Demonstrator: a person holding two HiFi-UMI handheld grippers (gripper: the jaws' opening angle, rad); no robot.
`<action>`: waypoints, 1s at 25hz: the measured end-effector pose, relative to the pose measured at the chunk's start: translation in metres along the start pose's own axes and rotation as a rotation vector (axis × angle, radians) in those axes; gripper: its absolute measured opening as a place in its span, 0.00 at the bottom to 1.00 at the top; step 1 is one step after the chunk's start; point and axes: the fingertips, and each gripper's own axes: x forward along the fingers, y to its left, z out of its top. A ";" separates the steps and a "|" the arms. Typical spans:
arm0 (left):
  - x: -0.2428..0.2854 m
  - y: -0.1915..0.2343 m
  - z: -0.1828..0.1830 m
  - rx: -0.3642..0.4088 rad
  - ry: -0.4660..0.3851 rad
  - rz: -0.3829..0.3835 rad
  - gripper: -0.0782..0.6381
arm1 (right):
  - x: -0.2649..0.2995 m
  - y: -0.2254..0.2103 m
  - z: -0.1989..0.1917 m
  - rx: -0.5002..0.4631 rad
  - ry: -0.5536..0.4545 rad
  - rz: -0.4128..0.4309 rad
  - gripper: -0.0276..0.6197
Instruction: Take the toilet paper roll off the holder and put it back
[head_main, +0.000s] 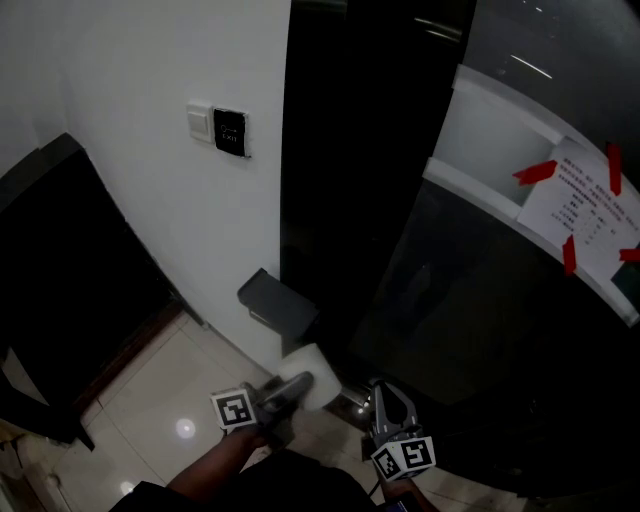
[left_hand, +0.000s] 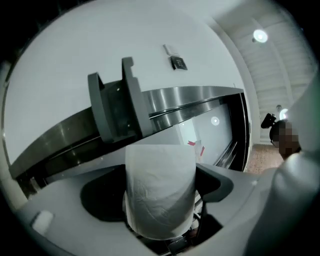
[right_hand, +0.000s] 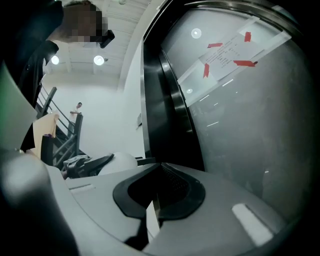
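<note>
The white toilet paper roll (head_main: 318, 368) is clamped between the jaws of my left gripper (head_main: 300, 385), just below and right of the grey holder (head_main: 272, 300) on the white wall. In the left gripper view the roll (left_hand: 160, 195) stands upright in my left gripper (left_hand: 160, 170), apart from the empty holder (left_hand: 115, 107) above it. My right gripper (head_main: 385, 395) hangs to the right of the roll, in front of the dark panel. Its jaws meet at the tips, nothing between them (right_hand: 160, 167). The roll (right_hand: 122, 161) shows at its left.
A switch plate (head_main: 228, 130) sits on the wall above the holder. A tall dark panel (head_main: 350, 180) and a curved glass wall carrying a notice (head_main: 590, 215) taped in red fill the right. A dark cabinet (head_main: 60, 290) stands left over the glossy tiled floor (head_main: 170, 400).
</note>
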 end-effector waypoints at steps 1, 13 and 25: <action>-0.006 -0.004 0.008 0.074 -0.005 0.014 0.70 | 0.002 0.003 0.000 0.003 0.002 0.010 0.06; -0.086 -0.052 0.084 0.752 -0.148 0.268 0.70 | 0.032 0.036 -0.006 0.000 0.035 0.131 0.06; -0.124 -0.074 0.111 0.702 -0.307 0.236 0.69 | 0.043 0.045 -0.022 0.041 0.041 0.164 0.06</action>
